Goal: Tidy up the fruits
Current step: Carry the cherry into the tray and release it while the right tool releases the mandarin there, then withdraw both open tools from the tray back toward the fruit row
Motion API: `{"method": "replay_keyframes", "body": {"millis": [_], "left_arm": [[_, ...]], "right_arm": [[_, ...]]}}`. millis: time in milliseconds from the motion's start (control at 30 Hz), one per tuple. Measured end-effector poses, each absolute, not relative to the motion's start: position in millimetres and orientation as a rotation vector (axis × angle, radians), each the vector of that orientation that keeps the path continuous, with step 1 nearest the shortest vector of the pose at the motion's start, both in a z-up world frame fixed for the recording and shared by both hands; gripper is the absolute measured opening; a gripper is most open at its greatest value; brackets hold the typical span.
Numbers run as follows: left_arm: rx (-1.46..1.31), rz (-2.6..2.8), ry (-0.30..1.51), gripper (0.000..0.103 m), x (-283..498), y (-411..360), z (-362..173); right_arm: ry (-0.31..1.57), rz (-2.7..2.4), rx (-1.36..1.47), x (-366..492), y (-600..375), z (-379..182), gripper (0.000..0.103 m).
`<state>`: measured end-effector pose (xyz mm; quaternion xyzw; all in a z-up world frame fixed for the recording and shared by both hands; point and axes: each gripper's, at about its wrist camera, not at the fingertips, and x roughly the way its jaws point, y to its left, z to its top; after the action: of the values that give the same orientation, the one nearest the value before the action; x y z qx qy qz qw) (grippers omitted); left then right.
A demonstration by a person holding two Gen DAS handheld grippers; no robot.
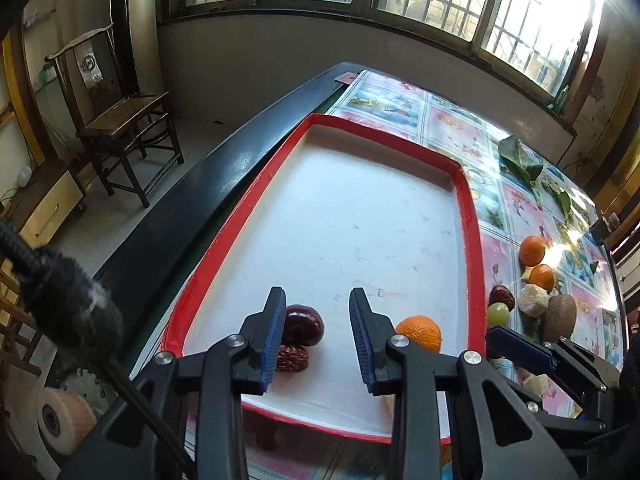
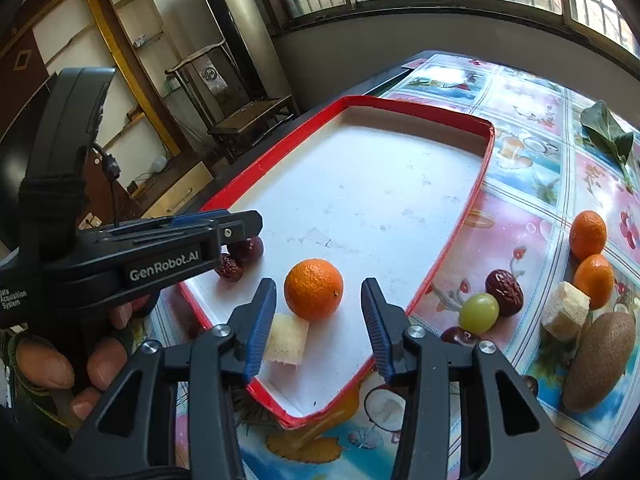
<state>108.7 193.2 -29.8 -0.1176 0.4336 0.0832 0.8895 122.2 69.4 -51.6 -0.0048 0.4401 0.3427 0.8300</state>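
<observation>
A white tray with a red rim (image 1: pixel 472 216) (image 2: pixel 460 232) lies on the table. In it, my left gripper (image 1: pixel 318 294) stands open over two dark red dates: a smooth one (image 1: pixel 304 324) against its left finger and a wrinkled one (image 1: pixel 294 358) nearer me. My right gripper (image 2: pixel 319 285) is open around an orange (image 2: pixel 314 290) (image 1: pixel 420 332) in the tray, with a gap on each side. A banana piece (image 2: pixel 286 338) lies by its left finger.
On the patterned tablecloth right of the tray lie two oranges (image 2: pixel 588 234) (image 2: pixel 594 280), a date (image 2: pixel 505 292), a green grape (image 2: pixel 479 313), a banana chunk (image 2: pixel 566 312) and a kiwi (image 2: pixel 600 360). Green leaves (image 2: pixel 608 132) lie farther back. A wooden chair (image 1: pixel 128 120) stands left of the table.
</observation>
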Motion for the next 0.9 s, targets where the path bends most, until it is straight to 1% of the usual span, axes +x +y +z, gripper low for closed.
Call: {"method": "replay_keyframes", "body": {"millis": [233, 500, 767, 900], "left_arm": [[-0.22, 0.085, 0.885, 0.04, 88.8, 154.9, -15.8], [-0.179, -0.037, 0.903, 0.043, 73.9, 102.6, -15.3], [-0.14, -0.126, 0.943, 0.043, 64.8, 60.8, -23.2], [-0.124, -0.149, 0.952, 0.044, 59.4, 49.1, -24.0]], "right_arm": [[0.901, 0.666, 0.072, 107.7, 21.1, -34.1, 0.046], [0.82, 0.562, 0.163, 81.7, -60.0, -14.7, 0.046], [0.807, 0.401, 0.193, 72.0, -109.8, -6.3, 0.058], [0.819, 0.333, 0.165, 68.4, -122.5, -10.6, 0.059]]}}
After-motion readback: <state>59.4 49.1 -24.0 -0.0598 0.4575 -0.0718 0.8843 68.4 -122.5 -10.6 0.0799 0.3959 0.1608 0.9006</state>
